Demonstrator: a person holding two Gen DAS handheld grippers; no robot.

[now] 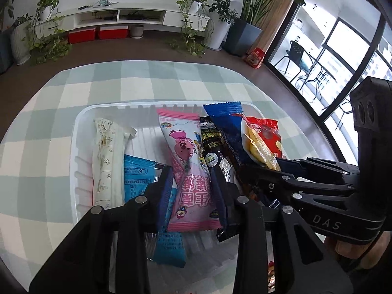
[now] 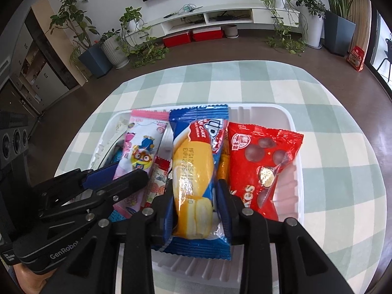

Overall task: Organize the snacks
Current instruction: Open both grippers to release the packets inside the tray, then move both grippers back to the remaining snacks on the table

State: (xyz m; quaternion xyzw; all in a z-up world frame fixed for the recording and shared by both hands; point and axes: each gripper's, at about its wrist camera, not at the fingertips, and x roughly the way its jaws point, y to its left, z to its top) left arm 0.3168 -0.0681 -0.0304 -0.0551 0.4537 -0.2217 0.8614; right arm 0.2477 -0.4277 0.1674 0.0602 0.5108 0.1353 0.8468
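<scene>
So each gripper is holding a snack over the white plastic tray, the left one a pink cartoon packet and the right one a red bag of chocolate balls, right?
Nearly. The right gripper holds the blue-wrapped yellow cake, not the red bag of chocolate balls, which lies beside it in the white plastic tray, as the right wrist view shows. The left gripper does hold the pink cartoon packet.

You're seeing the pink packet (image 1: 188,171) covering most of the black stick (image 1: 215,161); a red wrapper (image 1: 272,273) is peeking out, mostly hidden.
</scene>
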